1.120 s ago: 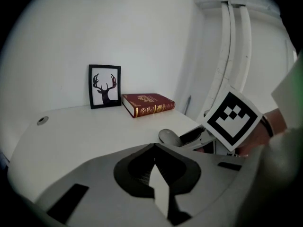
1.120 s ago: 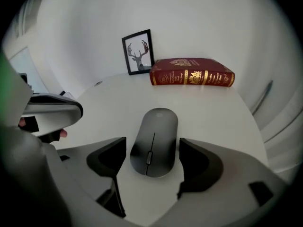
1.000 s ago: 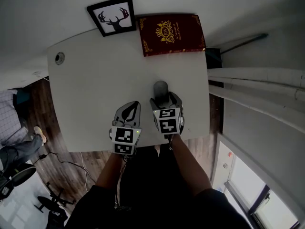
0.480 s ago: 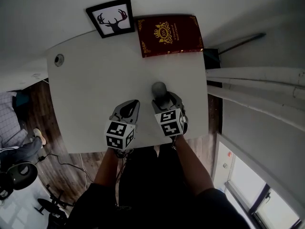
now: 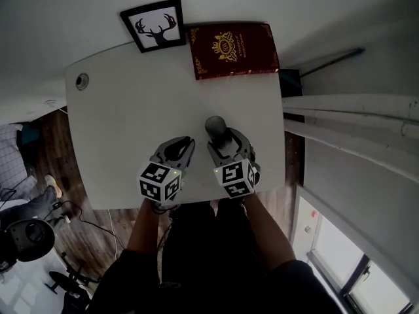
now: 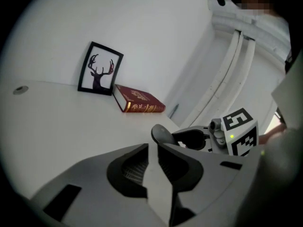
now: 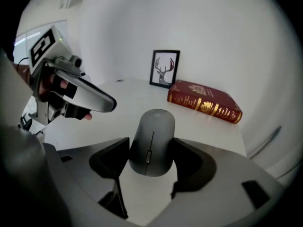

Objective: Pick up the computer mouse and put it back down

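The dark grey computer mouse (image 7: 152,141) sits between the jaws of my right gripper (image 7: 149,162), and both pads press on its sides. From the head view the mouse (image 5: 216,126) sticks out ahead of the right gripper (image 5: 226,144) near the front right of the white table (image 5: 131,110). I cannot tell whether it is lifted off the table. My left gripper (image 5: 179,147) rests just to its left, shut with nothing in it. In the left gripper view its jaws (image 6: 152,155) meet, and the mouse (image 6: 161,134) shows beyond them.
A red book with gold trim (image 5: 232,48) lies at the table's far edge, with a framed deer picture (image 5: 154,23) beside it to the left. A round cable hole (image 5: 81,80) sits near the far left corner. White pipes (image 5: 353,116) run along the right.
Both grippers have rolled, so their marker cubes show other faces. The mouse's front end has shifted slightly left along with the right gripper.
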`<state>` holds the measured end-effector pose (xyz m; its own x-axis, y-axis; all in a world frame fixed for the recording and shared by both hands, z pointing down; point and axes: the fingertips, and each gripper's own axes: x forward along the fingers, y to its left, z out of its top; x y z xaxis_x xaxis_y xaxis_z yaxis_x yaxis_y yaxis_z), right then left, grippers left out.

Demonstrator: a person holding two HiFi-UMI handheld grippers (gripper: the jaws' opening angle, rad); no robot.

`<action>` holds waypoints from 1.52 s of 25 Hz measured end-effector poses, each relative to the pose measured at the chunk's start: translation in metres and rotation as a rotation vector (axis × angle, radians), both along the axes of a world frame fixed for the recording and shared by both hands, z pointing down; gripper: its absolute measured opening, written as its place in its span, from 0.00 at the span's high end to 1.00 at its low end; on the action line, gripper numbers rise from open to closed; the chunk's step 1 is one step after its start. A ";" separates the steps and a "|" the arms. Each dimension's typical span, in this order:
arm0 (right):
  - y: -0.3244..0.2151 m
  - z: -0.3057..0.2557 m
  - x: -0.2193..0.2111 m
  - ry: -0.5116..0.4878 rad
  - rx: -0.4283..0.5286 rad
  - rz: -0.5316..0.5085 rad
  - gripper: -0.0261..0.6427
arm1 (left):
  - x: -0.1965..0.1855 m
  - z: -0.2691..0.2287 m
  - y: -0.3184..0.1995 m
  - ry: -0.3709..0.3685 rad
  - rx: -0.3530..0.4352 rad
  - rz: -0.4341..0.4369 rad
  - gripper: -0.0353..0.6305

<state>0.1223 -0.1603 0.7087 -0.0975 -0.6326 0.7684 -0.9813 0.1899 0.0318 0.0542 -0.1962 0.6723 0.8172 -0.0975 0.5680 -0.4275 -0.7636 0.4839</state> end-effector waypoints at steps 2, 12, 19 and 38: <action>0.001 -0.007 -0.002 0.034 0.051 -0.058 0.51 | 0.006 -0.003 0.005 0.050 -0.064 0.037 0.66; 0.011 -0.061 -0.035 0.062 0.243 -0.333 0.51 | 0.031 -0.029 0.022 0.284 -0.268 0.127 0.53; 0.021 -0.065 -0.049 0.127 0.271 -0.414 0.51 | 0.040 -0.029 0.035 0.296 -0.286 0.142 0.58; 0.044 -0.073 -0.043 0.172 0.306 -0.368 0.50 | 0.032 -0.047 0.040 0.228 -0.050 0.045 0.73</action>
<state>0.0789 -0.1166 0.6355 -0.2445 -0.7788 0.5777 -0.8266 0.4788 0.2956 0.0865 -0.1567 0.6250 0.9277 -0.0349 0.3716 -0.2692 -0.7522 0.6015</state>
